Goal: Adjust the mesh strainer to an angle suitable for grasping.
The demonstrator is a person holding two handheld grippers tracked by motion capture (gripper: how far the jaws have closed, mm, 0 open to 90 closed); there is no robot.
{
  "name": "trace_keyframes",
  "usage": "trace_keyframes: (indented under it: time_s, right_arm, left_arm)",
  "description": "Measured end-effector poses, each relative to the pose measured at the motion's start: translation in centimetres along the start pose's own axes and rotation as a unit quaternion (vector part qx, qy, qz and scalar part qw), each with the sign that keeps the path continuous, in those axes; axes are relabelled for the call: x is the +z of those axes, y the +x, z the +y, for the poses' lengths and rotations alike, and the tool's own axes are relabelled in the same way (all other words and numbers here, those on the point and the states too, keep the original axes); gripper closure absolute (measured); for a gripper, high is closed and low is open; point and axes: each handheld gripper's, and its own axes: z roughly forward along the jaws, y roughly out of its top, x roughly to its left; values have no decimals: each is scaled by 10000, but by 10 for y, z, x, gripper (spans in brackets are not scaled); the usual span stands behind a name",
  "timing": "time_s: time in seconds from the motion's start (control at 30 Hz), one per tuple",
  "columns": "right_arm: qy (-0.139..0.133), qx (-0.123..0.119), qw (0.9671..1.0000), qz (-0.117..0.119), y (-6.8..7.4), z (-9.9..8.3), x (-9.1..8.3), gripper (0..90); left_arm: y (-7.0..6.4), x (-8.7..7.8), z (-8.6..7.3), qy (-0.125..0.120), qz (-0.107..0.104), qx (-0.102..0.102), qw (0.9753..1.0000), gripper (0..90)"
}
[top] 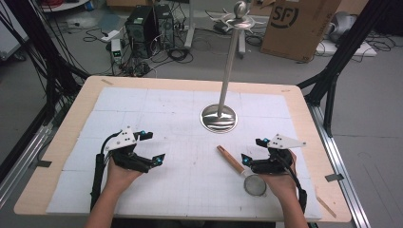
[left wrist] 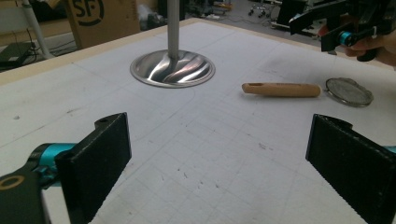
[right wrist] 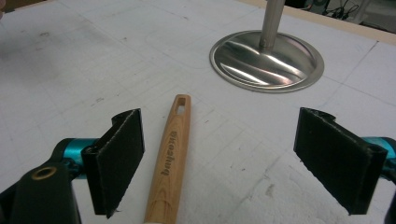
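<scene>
Reach stage — the right gripper (right wrist: pixel 219 158) hovers with jaws spread wide over the strainer's wooden handle (right wrist: pixel 170 158), lying flat near the steel stand base (right wrist: pixel 267 61). Next, I'd judge: lower, straddle, close. The left gripper (left wrist: pixel 215 168) waits, agape.

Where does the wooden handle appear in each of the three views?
High view: the wooden handle lies right of centre, beside the right tongs.
Left gripper view: upper right, lying crosswise.
Right gripper view: bottom centre, between the jaws.
Shared landmark: the steel stand base.
</scene>
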Motion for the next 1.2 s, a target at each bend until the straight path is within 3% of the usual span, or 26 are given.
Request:
trace_keyframes:
  time_s: [0.47,0.77,0.97,1.2]
  right_arm:
    - [139,-92,9999,-31,7,3,-7,159]
    - [563,-154,9982,115,10,0,1,194]
    - [1076,-253,9937,206,14,-5,15,261]
    - [1765,-403,9822,511,19,-11,30,463]
  left_arm:
    - [-7,4,2,56,-81,126,9999,76]
    - [-8,6,1,97,-104,141,9998,79]
    - [-8,7,1,111,-124,134,9998,79]
    - [-8,9,-1,151,-124,121,9997,79]
